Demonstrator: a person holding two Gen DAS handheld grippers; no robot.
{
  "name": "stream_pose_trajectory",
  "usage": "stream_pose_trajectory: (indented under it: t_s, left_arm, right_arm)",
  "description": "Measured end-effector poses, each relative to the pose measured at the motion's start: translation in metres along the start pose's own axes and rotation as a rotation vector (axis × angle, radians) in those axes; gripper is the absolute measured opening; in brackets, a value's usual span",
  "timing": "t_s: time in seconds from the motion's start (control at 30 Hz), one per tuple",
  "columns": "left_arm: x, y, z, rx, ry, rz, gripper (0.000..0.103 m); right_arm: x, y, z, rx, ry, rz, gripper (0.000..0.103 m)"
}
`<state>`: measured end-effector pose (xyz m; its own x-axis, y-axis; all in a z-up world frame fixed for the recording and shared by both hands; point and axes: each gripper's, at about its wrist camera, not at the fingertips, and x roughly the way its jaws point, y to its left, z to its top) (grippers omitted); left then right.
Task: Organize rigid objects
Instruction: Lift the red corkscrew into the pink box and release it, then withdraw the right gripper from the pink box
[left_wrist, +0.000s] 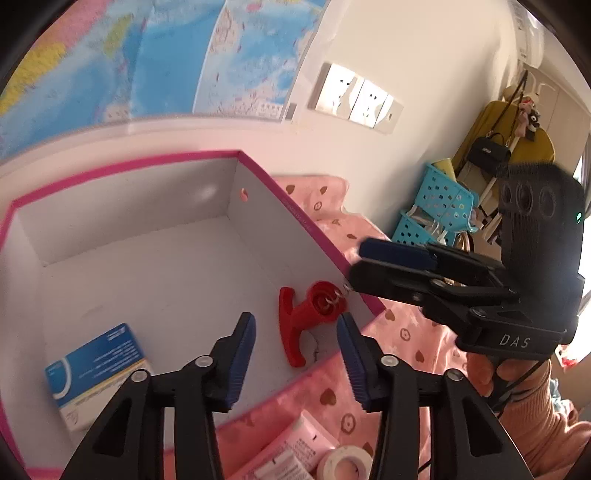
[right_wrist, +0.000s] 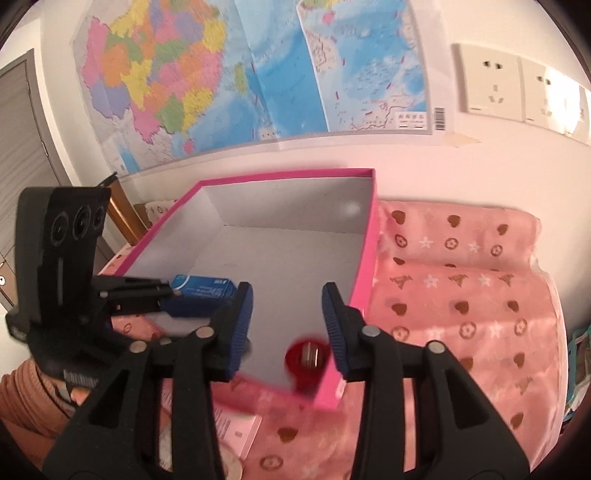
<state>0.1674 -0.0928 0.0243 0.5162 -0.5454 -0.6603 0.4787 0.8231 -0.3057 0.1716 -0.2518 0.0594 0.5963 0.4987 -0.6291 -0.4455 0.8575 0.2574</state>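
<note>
On the pink blanket (right_wrist: 461, 295) sits a pink-rimmed box (left_wrist: 303, 221), holding a blue carton (left_wrist: 98, 373) at one side and a red corkscrew (left_wrist: 303, 317) in the near corner. Left tongs (left_wrist: 295, 365) and right tongs (right_wrist: 288, 328) both hang apart, clamping nothing, over the box.

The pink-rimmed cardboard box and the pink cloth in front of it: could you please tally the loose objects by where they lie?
Inside the pink-rimmed cardboard box: 2 (red plastic corkscrew, blue-and-white carton)
On the pink patterned cloth: 2 (pink tube, white tape roll)
Total: 4
</note>
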Motion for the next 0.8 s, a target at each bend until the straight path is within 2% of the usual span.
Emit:
stream_pose_trajectory:
  t_s: [0.2, 0.37, 0.6, 0.63, 0.73, 0.8]
  left_arm:
    - [-0.017, -0.008, -0.009, 0.012, -0.039, 0.011, 0.049]
    - [-0.025, -0.011, -0.016, 0.012, -0.049, 0.007, 0.050]
    - [-0.026, -0.012, -0.026, 0.004, -0.042, -0.008, 0.050]
    - [-0.026, -0.012, -0.027, 0.003, -0.042, -0.008, 0.050]
    - [-0.026, -0.011, -0.029, -0.004, -0.039, -0.018, 0.050]
    - [-0.027, -0.010, -0.031, -0.007, -0.038, -0.023, 0.050]
  right_arm:
    - [-0.028, -0.009, -0.026, 0.047, -0.022, -0.018, 0.046]
    - [-0.032, -0.013, -0.037, 0.058, -0.014, -0.022, 0.046]
    - [-0.024, 0.006, -0.043, -0.031, 0.000, -0.063, 0.045]
    - [-0.022, 0.011, -0.043, -0.051, -0.004, -0.078, 0.044]
    - [-0.013, 0.019, -0.038, -0.101, 0.005, -0.102, 0.030]
    - [-0.008, 0.022, -0.036, -0.133, 0.006, -0.147, 0.025]
